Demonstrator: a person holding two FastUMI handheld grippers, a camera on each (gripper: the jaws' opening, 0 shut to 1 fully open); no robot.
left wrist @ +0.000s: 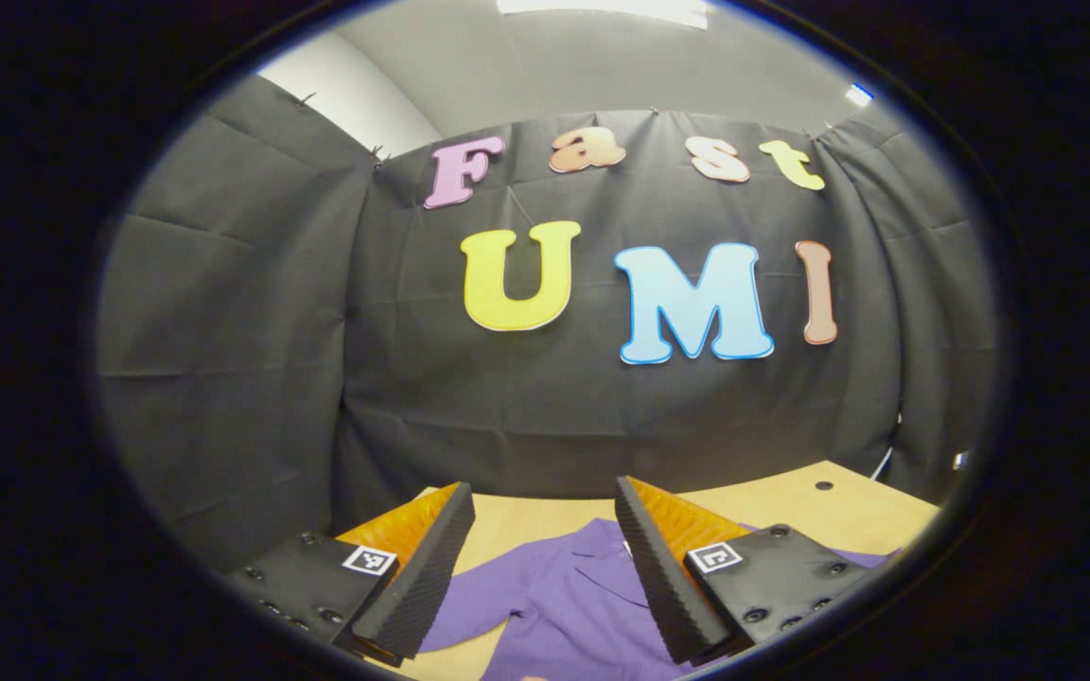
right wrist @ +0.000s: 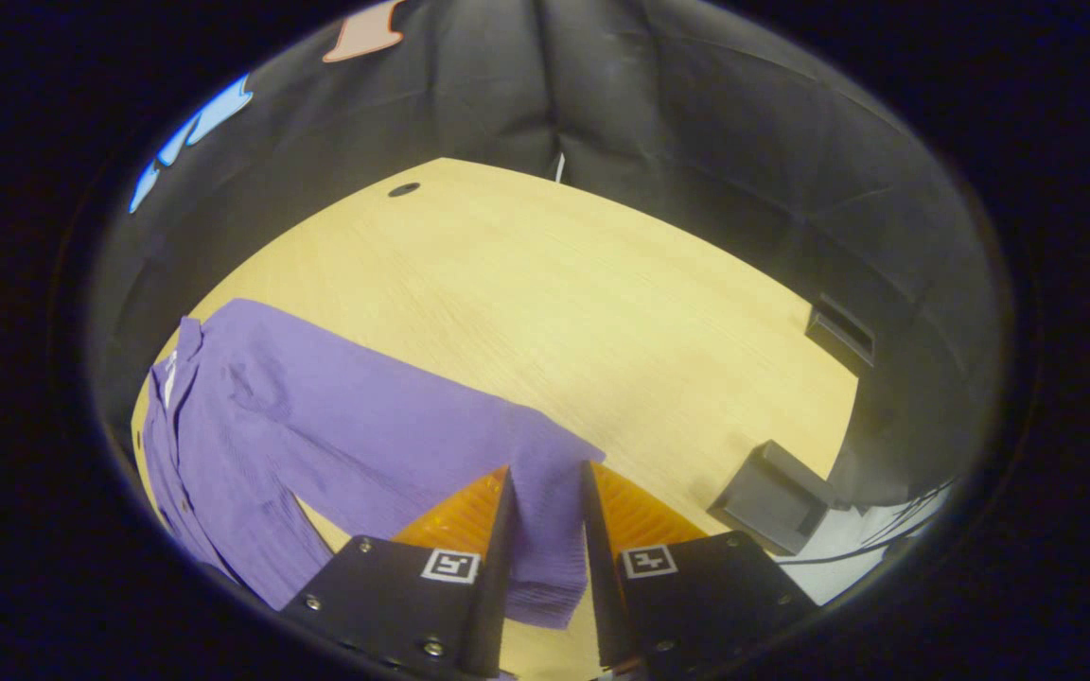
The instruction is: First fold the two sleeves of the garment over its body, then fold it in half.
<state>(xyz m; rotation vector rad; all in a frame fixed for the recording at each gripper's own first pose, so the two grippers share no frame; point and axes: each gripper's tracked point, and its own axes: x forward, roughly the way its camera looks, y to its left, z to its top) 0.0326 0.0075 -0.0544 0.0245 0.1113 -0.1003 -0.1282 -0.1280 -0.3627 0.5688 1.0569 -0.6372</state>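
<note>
My right gripper has the garment's sleeve between its fingers; the garment lies on the table to the left, and a box sits near right.

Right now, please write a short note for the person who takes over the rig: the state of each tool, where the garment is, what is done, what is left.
Left tool: open, above the purple garment near its collar, holding nothing.
Right tool: jaws close around the end of one sleeve; a firm grip cannot be confirmed.
The garment lies on the wooden table, this sleeve stretched out away from the body.
Done: no fold visible yet.
Left: fold this sleeve over the body, then the other sleeve, then fold in half.
</note>
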